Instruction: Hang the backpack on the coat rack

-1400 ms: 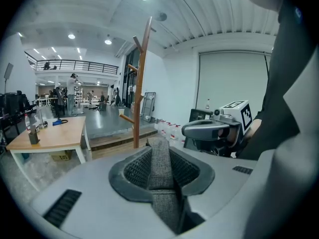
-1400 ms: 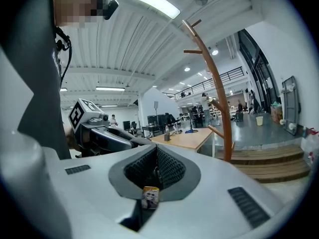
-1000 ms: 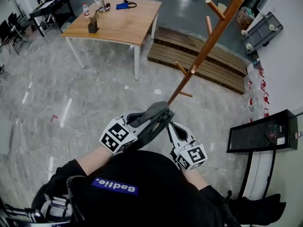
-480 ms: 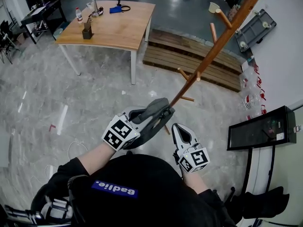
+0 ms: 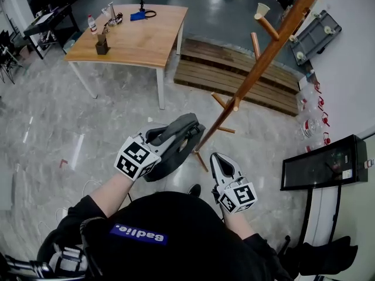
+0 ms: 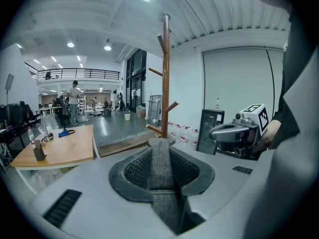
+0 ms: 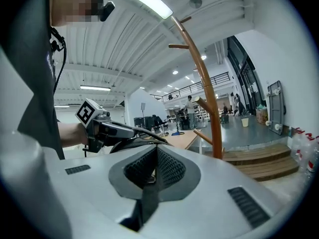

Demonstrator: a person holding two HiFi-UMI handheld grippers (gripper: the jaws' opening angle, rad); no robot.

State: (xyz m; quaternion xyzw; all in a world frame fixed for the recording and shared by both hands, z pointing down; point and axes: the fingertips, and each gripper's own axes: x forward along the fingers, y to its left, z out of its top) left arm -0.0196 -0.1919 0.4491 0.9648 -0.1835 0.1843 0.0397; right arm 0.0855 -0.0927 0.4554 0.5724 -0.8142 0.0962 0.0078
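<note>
The wooden coat rack (image 5: 266, 51) rises ahead and to the right, with pegs up its pole; it also shows in the left gripper view (image 6: 165, 83) and the right gripper view (image 7: 207, 93). My left gripper (image 5: 179, 139) is shut on the backpack's grey woven strap (image 6: 160, 171), which runs straight through the jaws. A dark grey part of the backpack (image 5: 170, 151) bulges around that gripper, just left of the pole's foot; the rest of the bag is hidden. My right gripper (image 5: 221, 158) hangs apart to the right, its jaws together with nothing seen in them (image 7: 157, 151).
A wooden table (image 5: 135, 37) with a bottle and small items stands at the back left. Behind the rack lies a wooden pallet platform (image 5: 246, 78). A black cabinet (image 5: 325, 163) and water bottles (image 5: 313, 119) line the right wall. A white cable (image 5: 88, 180) lies on the floor.
The two grippers have drawn apart: the left one carried the strap to the left and a little up, the right one shifted right. The rack's pole now shows between them.
</note>
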